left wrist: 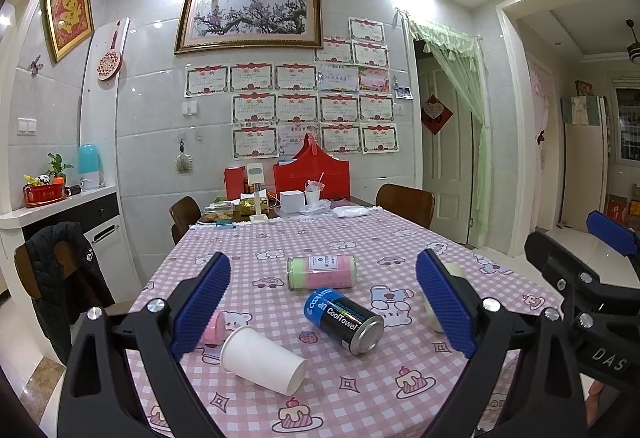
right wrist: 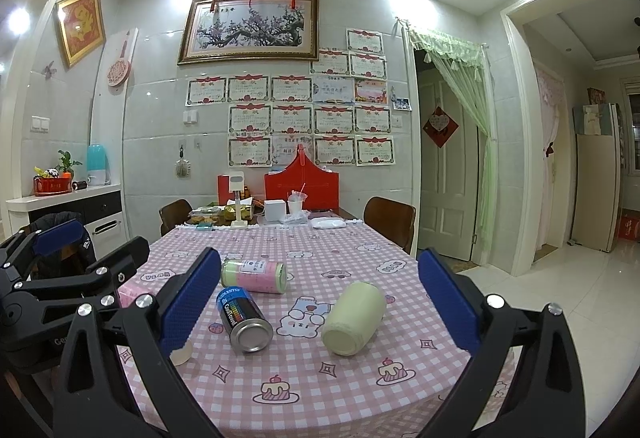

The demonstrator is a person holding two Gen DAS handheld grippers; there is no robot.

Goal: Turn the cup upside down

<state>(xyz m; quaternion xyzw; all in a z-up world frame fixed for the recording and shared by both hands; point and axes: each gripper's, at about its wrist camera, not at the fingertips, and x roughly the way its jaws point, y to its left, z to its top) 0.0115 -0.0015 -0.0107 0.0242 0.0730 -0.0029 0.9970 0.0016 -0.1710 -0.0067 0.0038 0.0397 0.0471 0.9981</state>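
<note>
In the left wrist view, the left gripper (left wrist: 322, 312) hangs above the checked surface (left wrist: 360, 390) with its fingers (left wrist: 202, 304) wide apart and holding nothing; the white paper cup (left wrist: 262, 360) lies on its side at about 7 o'clock, beside a black can (left wrist: 344, 320). In the right wrist view, the right gripper (right wrist: 320, 304) is likewise spread and empty, a cream jar (right wrist: 354, 318) lying between its fingers; the pale shape (right wrist: 182, 354) at 8 o'clock may be the cup.
</note>
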